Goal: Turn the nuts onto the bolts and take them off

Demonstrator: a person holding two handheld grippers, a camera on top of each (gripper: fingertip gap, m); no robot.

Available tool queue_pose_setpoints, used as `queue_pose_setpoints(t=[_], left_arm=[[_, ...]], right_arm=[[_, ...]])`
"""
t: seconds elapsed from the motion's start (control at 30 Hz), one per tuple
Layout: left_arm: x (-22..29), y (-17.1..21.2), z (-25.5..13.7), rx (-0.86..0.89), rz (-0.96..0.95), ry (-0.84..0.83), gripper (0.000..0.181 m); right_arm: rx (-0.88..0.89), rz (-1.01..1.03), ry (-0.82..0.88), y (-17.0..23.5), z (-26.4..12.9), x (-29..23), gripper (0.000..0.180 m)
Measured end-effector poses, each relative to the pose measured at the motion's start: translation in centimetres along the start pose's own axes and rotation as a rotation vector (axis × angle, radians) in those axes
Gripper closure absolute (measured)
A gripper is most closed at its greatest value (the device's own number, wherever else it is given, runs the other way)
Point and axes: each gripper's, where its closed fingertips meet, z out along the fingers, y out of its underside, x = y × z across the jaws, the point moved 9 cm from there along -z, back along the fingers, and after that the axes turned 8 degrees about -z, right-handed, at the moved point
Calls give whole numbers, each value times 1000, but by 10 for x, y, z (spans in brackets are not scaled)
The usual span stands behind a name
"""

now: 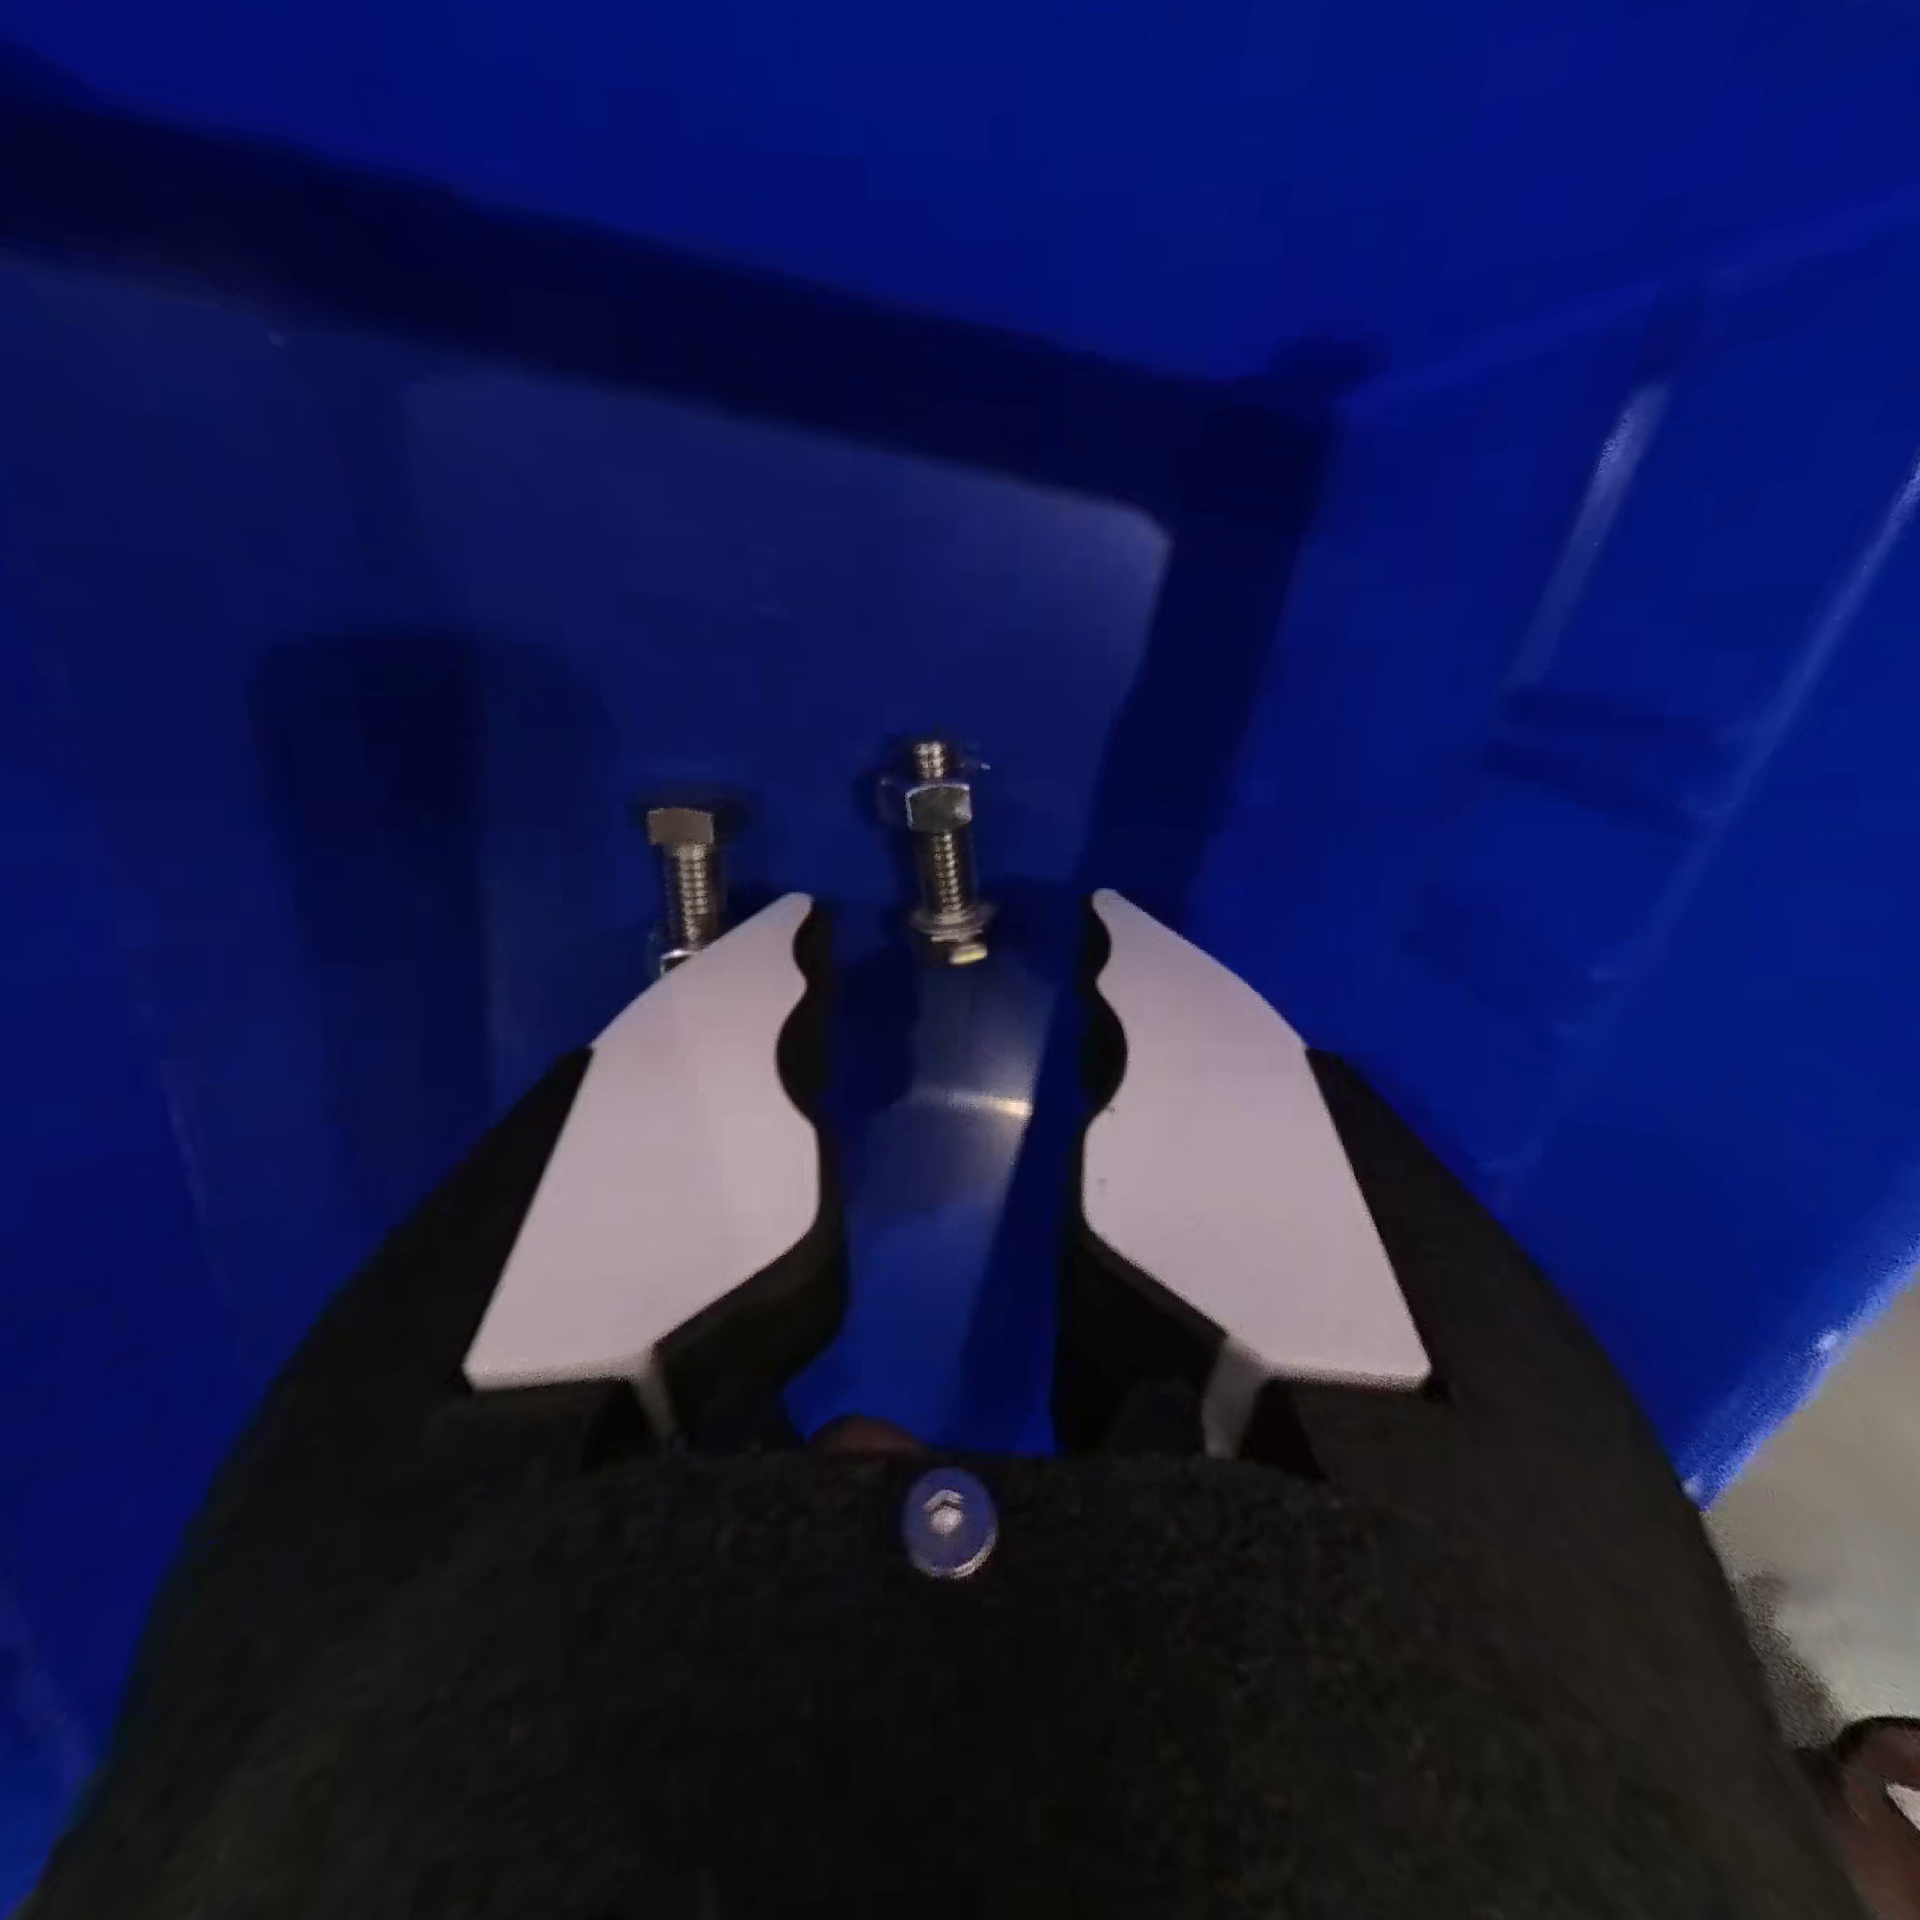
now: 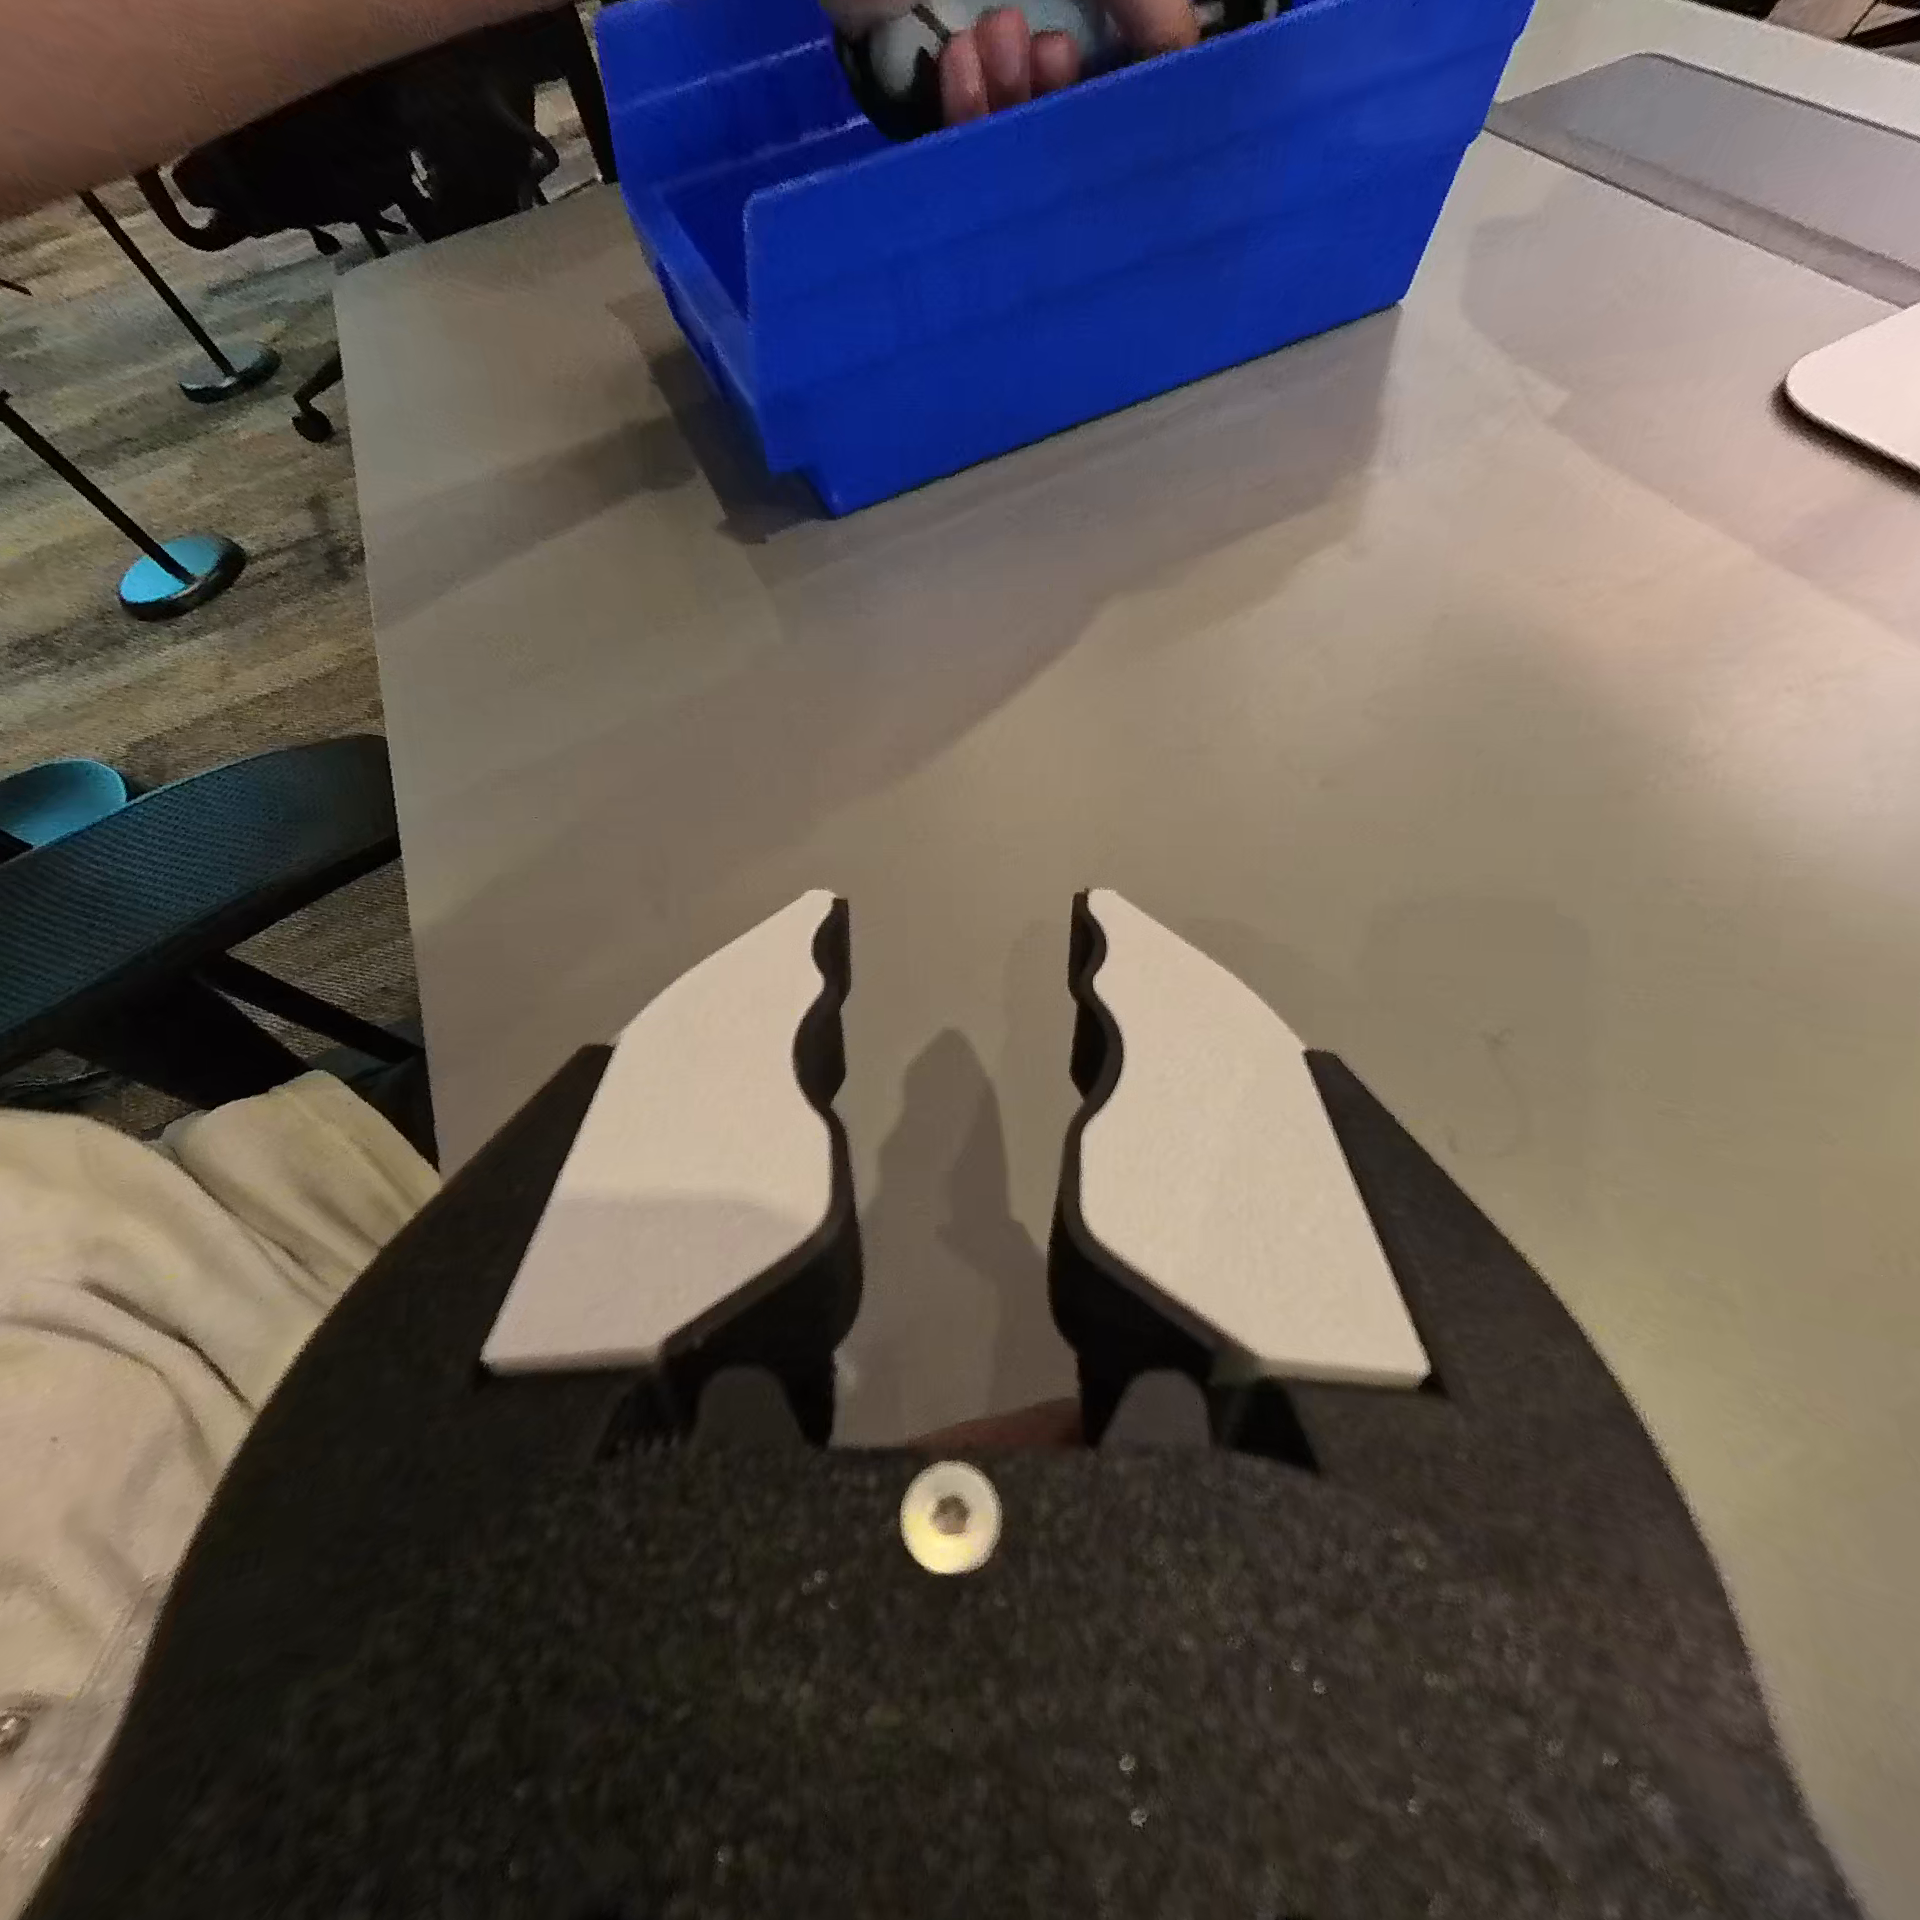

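Inside a blue bin, the left gripper reaches down with its white fingers spread to a middling gap and nothing between them. At the left of the left wrist view a short bolt lies on the bin floor, head at the far end, its near end hidden behind the left fingertip. Just to its right a longer bolt lies in line with the gap between the fingertips, a nut threaded near its far end and washers stacked at its near end. Whether the fingertips touch either bolt cannot be told.

In the right wrist view, chairs and stanchion bases stand on carpet at the far left, beside a pale-clothed lap. The right gripper hovers over the bare grey table near the person, parted about as much and empty, well apart from the bin, which sits at the table's far side. A hand shows above the bin's rim, gripping the other tool.

The risk appears to lie with the two bolts lying so close: closing here could catch the short bolt with the left fingertip or roll the long one aside. A grip on the threads rather than the head could let the bolt spin when the nut is turned.
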Motion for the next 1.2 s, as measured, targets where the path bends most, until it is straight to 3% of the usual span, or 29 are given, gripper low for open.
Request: queue_pose_setpoints(t=[0.13,0.2,0.4,0.6,0.73,0.87,1.03,1.2], left_arm=[[1,-2,1,-2,-11,-30,140],[1,-2,2,8,0,-52,162],[-3,1,1,-4,83,-41,162],[-22,2,-15,188,336,-66,162],[-32,23,-61,431,496,176,162],[-28,68,-104,628,653,481,163],[16,140,-121,692,961,803,163],[79,191,-109,608,1247,879,163]], right_arm=[[-10,1,-10,2,1,-1,140],[-18,-1,-13,3,2,-2,140],[-15,-6,-16,1,-1,-3,141],[0,-13,12,-4,-11,1,142],[26,-6,37,-9,-23,9,142],[50,-9,78,-14,-36,17,143],[125,-18,78,-20,-47,22,146],[271,-39,-31,-21,-44,21,144]])
